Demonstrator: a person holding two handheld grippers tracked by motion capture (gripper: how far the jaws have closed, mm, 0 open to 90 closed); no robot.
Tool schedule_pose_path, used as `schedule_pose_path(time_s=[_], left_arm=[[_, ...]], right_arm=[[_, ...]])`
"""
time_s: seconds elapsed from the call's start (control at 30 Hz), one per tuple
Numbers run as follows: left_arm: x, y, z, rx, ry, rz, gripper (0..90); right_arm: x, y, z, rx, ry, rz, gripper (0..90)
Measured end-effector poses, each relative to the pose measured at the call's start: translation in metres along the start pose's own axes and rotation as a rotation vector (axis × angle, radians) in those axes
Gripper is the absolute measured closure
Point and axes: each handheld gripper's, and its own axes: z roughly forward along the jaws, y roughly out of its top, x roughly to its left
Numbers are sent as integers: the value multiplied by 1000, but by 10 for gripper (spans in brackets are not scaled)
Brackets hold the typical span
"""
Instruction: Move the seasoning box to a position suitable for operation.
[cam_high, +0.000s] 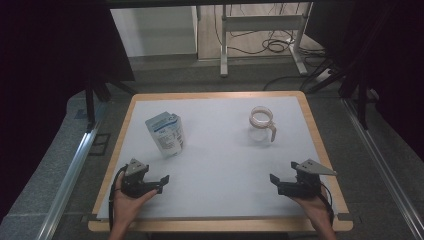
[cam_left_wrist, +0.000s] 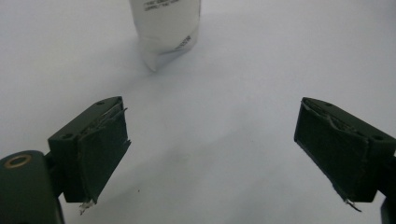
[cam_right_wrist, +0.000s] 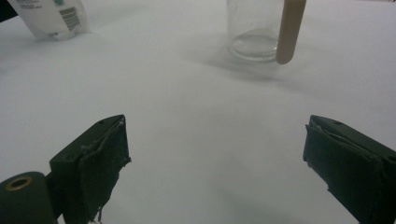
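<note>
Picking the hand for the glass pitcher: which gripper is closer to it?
Right. The right gripper sits below the glass pitcher at the table's near right, jaws open. The left gripper is far across at near left, below the white pouch.

Left gripper: black body, grey 3-cornered plate on top, black cable looping off its rear. 2 black block jaws, each faced with a dark pad, frayed at the lower edge, pale shreds hanging. 2 screw holes on top of each jaw; a brass-ringed hole on the round black part at the jaw base.

Right gripper: same build, larger grey plate, black cable trailing at the wrist. Pad edges likewise ragged. No sleeves visible on either forearm.
</note>
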Motion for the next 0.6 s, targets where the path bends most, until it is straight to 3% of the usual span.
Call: schedule_pose_path(time_s=[0.2, 0.27, 0.4, 0.6], left_arm=[[-7, 2, 10, 35, -1, 55, 117], [-9, 3, 11, 35, 2, 62, 118], [-14, 2, -3, -10, 17, 85, 128], [-9, 1, -15, -38, 16, 76, 126]], right_arm=[[-3, 0, 1, 39, -5, -58, 76], [-4, 0, -3, 28, -3, -48, 76], [-6, 0, -4, 25, 4, -49, 76], [-9, 6, 0, 25, 7, -48, 76]])
